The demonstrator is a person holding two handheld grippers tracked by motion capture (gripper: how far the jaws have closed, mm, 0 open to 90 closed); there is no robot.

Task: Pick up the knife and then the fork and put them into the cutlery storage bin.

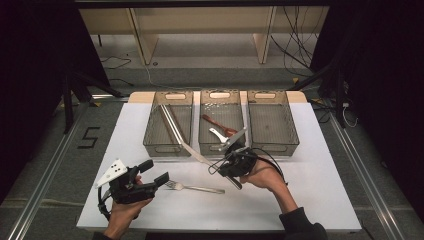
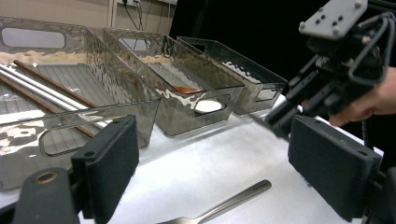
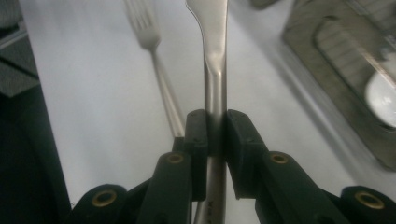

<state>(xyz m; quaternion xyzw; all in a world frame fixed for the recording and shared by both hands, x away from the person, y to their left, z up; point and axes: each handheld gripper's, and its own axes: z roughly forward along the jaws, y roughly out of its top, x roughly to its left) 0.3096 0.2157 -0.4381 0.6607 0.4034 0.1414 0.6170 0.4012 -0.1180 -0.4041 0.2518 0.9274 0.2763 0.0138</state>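
Steel utensil clamped by its handle in right tongs, lifted over the white desk before the middle of 3 clear bins, left tongs gaping empty above a fork lying on desk

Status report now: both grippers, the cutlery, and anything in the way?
Right gripper shut on a metal utensil, held above the table. Left gripper open, holding nothing. Fork lies on the white table. Path to the trays looks free.
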